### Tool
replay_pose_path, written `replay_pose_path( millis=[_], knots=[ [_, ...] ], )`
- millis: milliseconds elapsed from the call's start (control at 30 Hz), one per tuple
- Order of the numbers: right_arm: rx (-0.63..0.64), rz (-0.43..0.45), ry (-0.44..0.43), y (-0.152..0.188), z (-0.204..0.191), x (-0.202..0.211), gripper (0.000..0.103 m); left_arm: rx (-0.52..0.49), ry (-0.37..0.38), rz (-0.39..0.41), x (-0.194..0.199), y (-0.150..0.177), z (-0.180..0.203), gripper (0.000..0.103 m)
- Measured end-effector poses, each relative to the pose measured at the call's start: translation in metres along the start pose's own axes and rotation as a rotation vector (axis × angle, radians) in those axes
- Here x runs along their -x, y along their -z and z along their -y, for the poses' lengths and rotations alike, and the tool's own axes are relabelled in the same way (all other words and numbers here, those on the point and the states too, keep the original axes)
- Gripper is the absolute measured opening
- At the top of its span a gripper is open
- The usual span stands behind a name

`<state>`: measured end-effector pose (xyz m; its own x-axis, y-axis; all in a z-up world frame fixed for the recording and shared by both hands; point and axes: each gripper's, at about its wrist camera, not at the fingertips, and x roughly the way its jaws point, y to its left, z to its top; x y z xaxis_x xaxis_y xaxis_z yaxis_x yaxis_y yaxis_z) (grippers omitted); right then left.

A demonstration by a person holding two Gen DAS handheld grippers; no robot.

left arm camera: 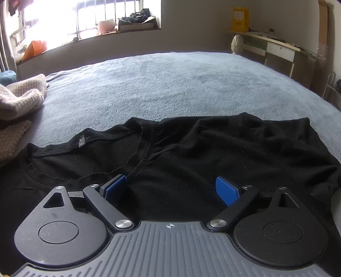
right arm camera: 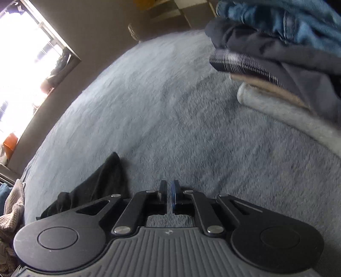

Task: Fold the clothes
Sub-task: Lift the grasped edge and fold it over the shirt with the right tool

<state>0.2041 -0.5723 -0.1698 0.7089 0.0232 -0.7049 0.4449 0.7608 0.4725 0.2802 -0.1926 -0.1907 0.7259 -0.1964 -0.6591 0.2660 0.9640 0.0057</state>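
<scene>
Bedroom, grey-blue bedspread [left arm camera: 170,85]. Left gripper [left arm camera: 171,187] fingers wide apart w/ nothing clamped, over black T-shirt [left arm camera: 191,153] lying on the bed. Right gripper [right arm camera: 169,191] fingers together, empty, T-shirt corner beside it. Folded clothes stack [right arm camera: 277,53] beyond; window [left arm camera: 64,19] at far wall.

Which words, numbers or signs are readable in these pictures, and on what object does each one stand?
None can be read.
Yellow box on the desk: printed label, too small and blurred.
Black shirt: small grey tag at the hem, no legible text.
Left gripper base: crosshair mark only.
</scene>
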Motion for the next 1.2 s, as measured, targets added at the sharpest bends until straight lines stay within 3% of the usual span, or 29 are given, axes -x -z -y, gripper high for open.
replay_pose_path(
  millis=[67, 133, 300, 367, 433, 467, 600, 633, 667, 700, 767, 833, 867, 933, 1033, 1133, 1200],
  knots=[
    [0.096, -0.020, -0.066, -0.005, -0.019, -0.006, 0.005, 0.000, -0.003, -0.001, 0.000, 0.000, 0.000, 0.092],
    [0.274, -0.088, -0.142, -0.004, -0.053, -0.024, 0.005, 0.001, -0.010, -0.001, 0.000, 0.001, 0.000, 0.092],
    [0.655, -0.123, -0.225, 0.009, -0.110, -0.064, 0.005, -0.009, -0.026, -0.001, 0.001, 0.002, 0.003, 0.092],
    [0.765, -0.098, -0.156, 0.010, -0.118, -0.082, 0.003, -0.014, -0.031, -0.001, 0.001, 0.002, 0.003, 0.093],
    [0.759, -0.035, -0.042, 0.000, -0.110, -0.096, 0.000, -0.013, -0.034, -0.001, 0.002, 0.003, 0.001, 0.093],
    [0.687, -0.002, -0.017, -0.011, -0.103, -0.096, 0.000, -0.012, -0.033, 0.000, 0.002, 0.004, 0.001, 0.093],
    [0.484, 0.053, -0.060, -0.038, -0.079, -0.078, 0.007, -0.007, -0.032, 0.007, 0.001, 0.006, 0.001, 0.095],
    [0.442, 0.040, -0.075, -0.040, -0.074, -0.076, 0.013, -0.005, -0.031, 0.009, 0.001, 0.007, 0.000, 0.095],
    [0.403, 0.022, -0.084, -0.042, -0.069, -0.076, 0.039, -0.003, -0.031, 0.011, 0.001, 0.007, 0.000, 0.095],
    [0.367, -0.005, -0.084, -0.042, -0.064, -0.080, 0.054, -0.002, -0.032, 0.014, 0.000, 0.007, 0.000, 0.096],
    [0.348, -0.032, -0.092, -0.039, -0.059, -0.084, 0.052, 0.001, -0.035, 0.020, 0.000, 0.007, 0.001, 0.096],
    [0.393, -0.021, -0.117, -0.032, -0.060, -0.082, 0.034, 0.005, -0.036, 0.037, 0.000, 0.005, 0.001, 0.096],
    [0.415, -0.034, -0.131, -0.029, -0.063, -0.081, 0.011, 0.007, -0.036, 0.051, 0.000, 0.003, 0.001, 0.096],
    [0.462, -0.045, -0.129, -0.024, -0.067, -0.079, 0.003, 0.009, -0.036, 0.077, 0.000, -0.001, 0.001, 0.096],
    [0.495, 0.002, -0.087, -0.022, -0.068, -0.075, 0.001, 0.008, -0.042, 0.104, -0.005, -0.009, 0.002, 0.096],
    [0.458, 0.060, -0.034, -0.031, -0.061, -0.075, 0.001, -0.010, -0.082, 0.070, -0.020, -0.013, 0.003, 0.096],
    [0.427, 0.047, -0.035, -0.034, -0.055, -0.082, 0.001, 0.023, -0.086, 0.049, -0.026, -0.013, -0.002, 0.096]
  ],
)
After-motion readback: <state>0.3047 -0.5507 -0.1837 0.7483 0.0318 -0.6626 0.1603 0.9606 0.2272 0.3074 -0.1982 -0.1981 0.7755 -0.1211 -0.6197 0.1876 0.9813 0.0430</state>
